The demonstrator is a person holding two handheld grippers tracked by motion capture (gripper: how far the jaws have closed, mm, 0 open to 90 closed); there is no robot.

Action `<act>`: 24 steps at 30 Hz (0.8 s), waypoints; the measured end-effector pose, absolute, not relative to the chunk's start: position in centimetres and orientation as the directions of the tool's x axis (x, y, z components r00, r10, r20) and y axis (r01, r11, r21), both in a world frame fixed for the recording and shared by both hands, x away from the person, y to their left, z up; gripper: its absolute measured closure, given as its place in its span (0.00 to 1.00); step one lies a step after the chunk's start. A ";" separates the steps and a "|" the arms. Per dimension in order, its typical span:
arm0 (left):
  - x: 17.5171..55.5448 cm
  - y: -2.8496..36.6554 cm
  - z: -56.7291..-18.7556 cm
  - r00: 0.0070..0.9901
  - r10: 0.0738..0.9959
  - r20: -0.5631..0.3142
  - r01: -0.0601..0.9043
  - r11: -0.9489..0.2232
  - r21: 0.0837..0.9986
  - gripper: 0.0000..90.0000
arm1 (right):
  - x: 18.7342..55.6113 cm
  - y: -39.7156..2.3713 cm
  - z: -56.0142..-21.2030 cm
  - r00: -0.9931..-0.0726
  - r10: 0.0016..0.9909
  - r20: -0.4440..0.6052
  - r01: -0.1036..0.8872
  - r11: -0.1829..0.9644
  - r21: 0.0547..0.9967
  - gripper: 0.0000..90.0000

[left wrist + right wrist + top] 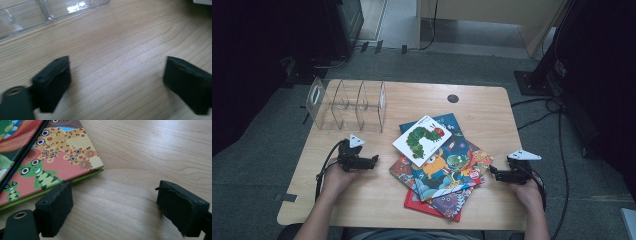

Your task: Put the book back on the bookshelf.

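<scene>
A fanned pile of picture books (443, 170) lies at the middle of the wooden table (492, 115), with a white caterpillar book (422, 139) on top. My left gripper (373, 161) rests on the table left of the pile, jaws wide open over bare wood (115, 75). Right of the pile, my right gripper (493, 173) also stands open with nothing between its jaws (113, 207). In the right gripper view the corner of an orange book with cartoon animals (52, 167) lies just beyond the left jaw.
A clear acrylic divider rack (347, 105) stands at the table's back left; its base (30, 17) shows ahead of my left gripper. A round cable hole (453, 98) sits near the far edge. Cables trail over the floor on the right.
</scene>
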State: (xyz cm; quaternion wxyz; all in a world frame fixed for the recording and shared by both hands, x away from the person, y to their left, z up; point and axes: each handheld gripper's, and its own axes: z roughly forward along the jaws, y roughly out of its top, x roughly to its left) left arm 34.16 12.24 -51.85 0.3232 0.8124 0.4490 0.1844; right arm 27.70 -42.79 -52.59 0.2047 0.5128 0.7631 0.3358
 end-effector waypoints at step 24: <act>33.8 11.5 -49.5 0.632 0.769 -0.096 0.596 -0.402 0.695 0.74 | 28.3 -40.3 -49.6 -0.464 0.880 0.103 0.605 0.230 0.762 0.48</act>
